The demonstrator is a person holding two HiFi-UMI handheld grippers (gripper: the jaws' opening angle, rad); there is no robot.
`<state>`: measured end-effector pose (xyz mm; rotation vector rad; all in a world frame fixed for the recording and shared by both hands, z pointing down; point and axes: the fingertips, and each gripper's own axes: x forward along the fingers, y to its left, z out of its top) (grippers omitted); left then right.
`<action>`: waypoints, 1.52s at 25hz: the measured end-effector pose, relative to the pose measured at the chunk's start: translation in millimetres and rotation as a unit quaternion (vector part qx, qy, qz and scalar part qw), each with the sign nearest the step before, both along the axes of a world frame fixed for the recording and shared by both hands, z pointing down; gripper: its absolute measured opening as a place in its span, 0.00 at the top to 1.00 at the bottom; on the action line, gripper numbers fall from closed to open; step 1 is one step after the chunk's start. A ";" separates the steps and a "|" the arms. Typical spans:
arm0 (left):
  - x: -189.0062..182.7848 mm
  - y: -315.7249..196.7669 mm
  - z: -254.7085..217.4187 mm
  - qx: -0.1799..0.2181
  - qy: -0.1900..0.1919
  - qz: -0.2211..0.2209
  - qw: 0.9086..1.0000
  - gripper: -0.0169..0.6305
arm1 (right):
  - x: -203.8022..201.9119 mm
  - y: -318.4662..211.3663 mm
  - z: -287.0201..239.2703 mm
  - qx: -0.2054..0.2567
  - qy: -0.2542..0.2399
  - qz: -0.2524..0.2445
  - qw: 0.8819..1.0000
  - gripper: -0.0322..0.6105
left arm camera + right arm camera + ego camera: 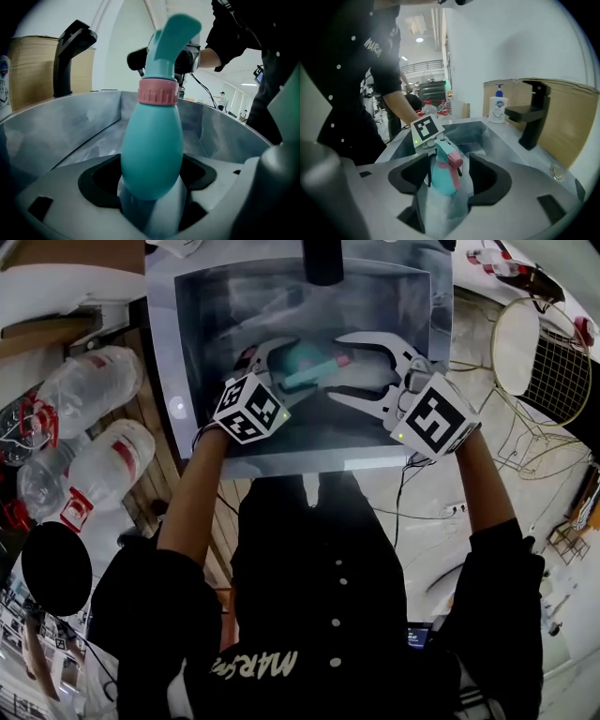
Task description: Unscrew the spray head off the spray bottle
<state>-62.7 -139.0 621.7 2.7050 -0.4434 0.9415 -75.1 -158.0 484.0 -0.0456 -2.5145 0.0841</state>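
Observation:
A teal spray bottle (305, 365) with a pink collar (158, 91) and a teal spray head (171, 40) is held over the steel sink (187, 352). My left gripper (279, 360) is shut on the bottle's round body (152, 150), which fills the gap between its jaws. My right gripper (341, 367) comes in from the right and stands open. The spray head (443, 161) with its pink trigger (455, 163) sits between the spread jaws, and the pads stand clear of it on both sides.
A black faucet (532, 119) and a soap dispenser (498, 110) stand at the sink's back edge. Several plastic water bottles (89, 381) lie to the left of the sink. A wire stool (544, 362) and cables are on the floor to the right.

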 end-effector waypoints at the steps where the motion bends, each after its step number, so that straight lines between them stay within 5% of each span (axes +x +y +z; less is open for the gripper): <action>1: 1.6 1.4 -0.1 0.001 0.000 0.008 1.000 0.38 | -3.8 2.0 2.3 0.000 0.002 -0.019 1.000 0.50; 4: 6.3 6.0 -0.2 0.002 0.003 0.031 1.000 0.38 | -14.2 9.7 9.2 -0.005 -0.008 -0.067 0.998 0.52; 12: 14.8 11.3 0.8 0.000 0.009 0.074 0.997 0.38 | -18.3 24.5 14.7 -0.028 -0.039 -0.136 0.989 0.75; 17: 16.6 16.1 0.0 0.006 0.007 0.101 0.995 0.38 | -14.1 31.4 13.8 -0.050 -0.057 -0.177 0.981 0.77; 24: 17.6 11.7 -1.2 -0.004 0.031 0.095 0.995 0.38 | -15.8 27.7 11.0 -0.067 -0.066 -0.268 0.959 0.78; 29: 18.8 16.9 -1.7 0.003 0.025 0.138 0.990 0.38 | -13.9 35.0 8.2 -0.097 -0.068 -0.335 0.935 0.78; 33: 19.7 13.3 -2.4 -0.001 0.034 0.135 0.990 0.38 | -16.8 27.1 9.8 -0.140 -0.053 -0.313 0.938 0.75; 35: 19.3 14.3 -1.0 0.005 0.030 0.132 0.991 0.38 | -14.3 23.9 12.7 -0.161 -0.033 -0.280 0.946 0.53; 38: 20.5 14.9 -0.1 0.009 0.028 0.126 0.992 0.38 | 3.1 19.5 7.6 -0.155 -0.019 -0.228 0.961 0.52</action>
